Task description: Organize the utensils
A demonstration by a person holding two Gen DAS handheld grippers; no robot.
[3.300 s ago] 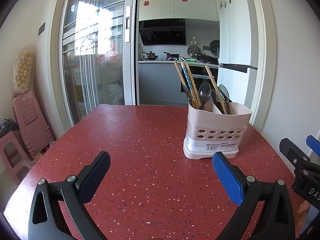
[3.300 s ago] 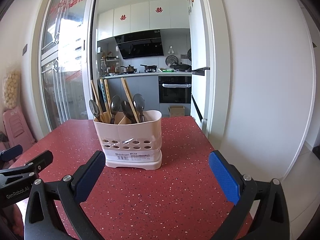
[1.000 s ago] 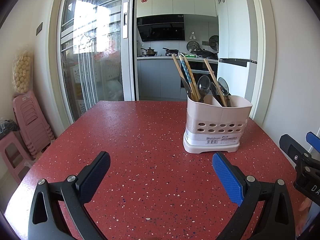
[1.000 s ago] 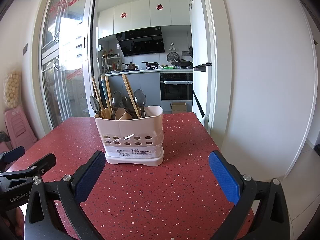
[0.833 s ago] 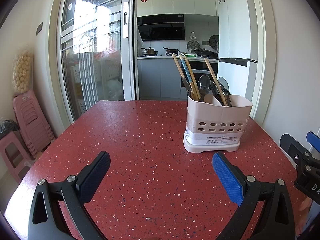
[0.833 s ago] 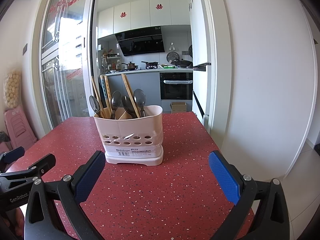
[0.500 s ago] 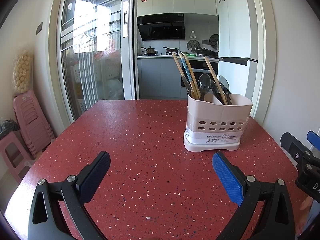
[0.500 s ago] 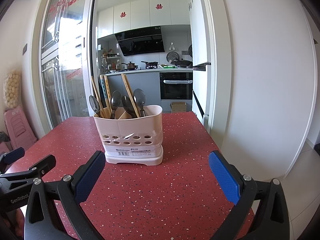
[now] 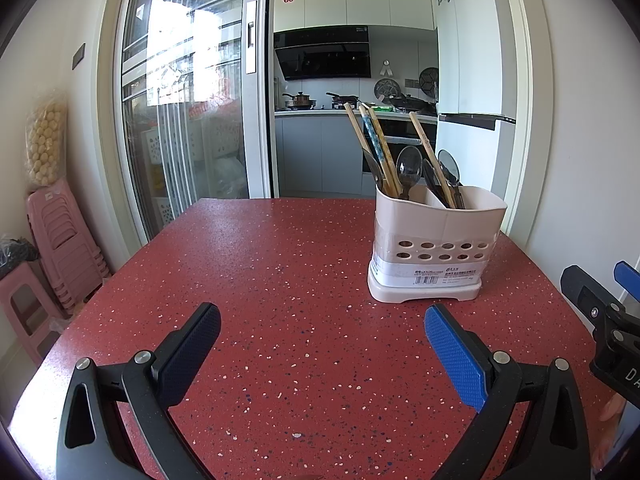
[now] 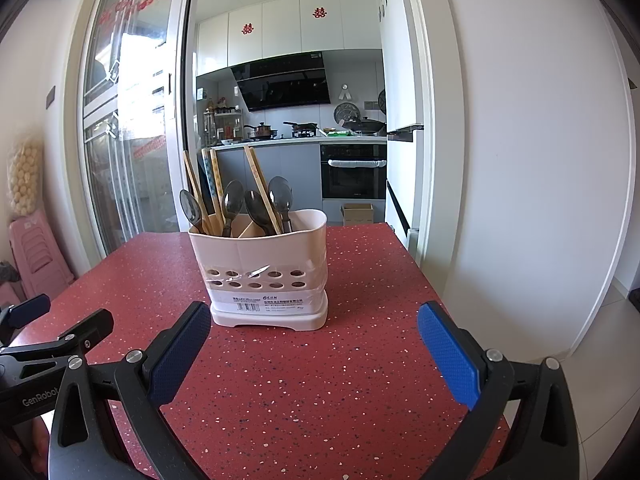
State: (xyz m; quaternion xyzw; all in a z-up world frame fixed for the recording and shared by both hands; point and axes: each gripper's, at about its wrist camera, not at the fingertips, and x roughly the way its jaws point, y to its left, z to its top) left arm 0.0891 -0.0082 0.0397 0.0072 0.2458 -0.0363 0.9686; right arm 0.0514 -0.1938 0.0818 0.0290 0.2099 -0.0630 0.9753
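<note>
— Little has moved since the earlier frames: my left gripper (image 9: 322, 330) has eased a touch nearer the utensil holder (image 9: 436, 248), which sits slightly larger at two o'clock on the red table (image 9: 280, 280).

— And your jaws?

— Both pairs gape wide with nothing between them; my right gripper (image 10: 314, 328) faces the holder at about eleven o'clock.

— The utensils?

— Spoons (image 10: 280, 196) and chopsticks (image 10: 258, 184) stand mixed in both compartments, I think; the divider is hard to read. That fits sorting still ahead, or a job done.
</note>
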